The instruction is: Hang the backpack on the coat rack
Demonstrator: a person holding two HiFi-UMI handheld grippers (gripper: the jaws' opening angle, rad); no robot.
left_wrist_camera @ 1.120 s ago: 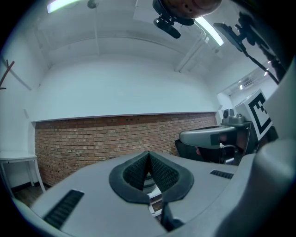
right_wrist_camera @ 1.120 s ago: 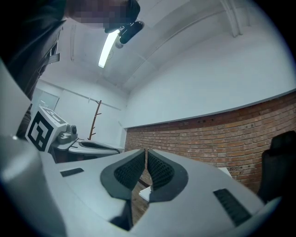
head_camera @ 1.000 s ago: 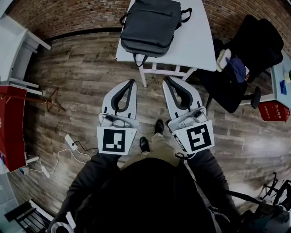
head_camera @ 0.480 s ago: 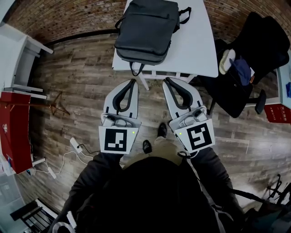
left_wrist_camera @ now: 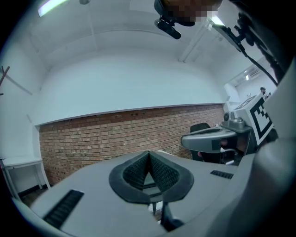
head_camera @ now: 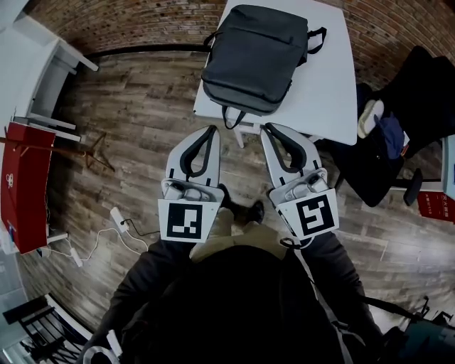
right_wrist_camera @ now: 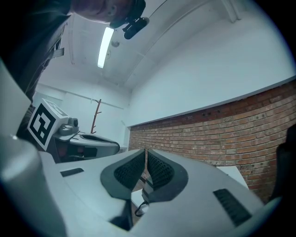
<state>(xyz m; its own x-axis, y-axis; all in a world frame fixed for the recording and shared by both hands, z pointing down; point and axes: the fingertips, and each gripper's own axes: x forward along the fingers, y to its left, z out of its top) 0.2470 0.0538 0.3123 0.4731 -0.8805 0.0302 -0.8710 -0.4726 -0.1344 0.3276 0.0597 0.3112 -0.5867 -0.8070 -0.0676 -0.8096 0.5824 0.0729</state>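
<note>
1. We held the left gripper (head_camera: 211, 130) level above the wooden floor (head_camera: 135, 114), its jaws closed fully together with nothing between them.
2. We held the right gripper (head_camera: 265, 129) just beside it, also closed tight and empty.
3. The backpack (head_camera: 257, 57) lay flat on the white table (head_camera: 334, 78) just ahead of both grippers and apart from them. Its top handle (head_camera: 232, 118) hung over the near table edge.
4. Both grippers pointed toward that edge and the brick wall (head_camera: 128, 21) beyond it.
5. In the right gripper view we saw the coat rack (right_wrist_camera: 96, 115) off to the left, against a white wall.
6. A dark chair (head_camera: 398, 106) piled with clothing stood to the right of the table.
</note>
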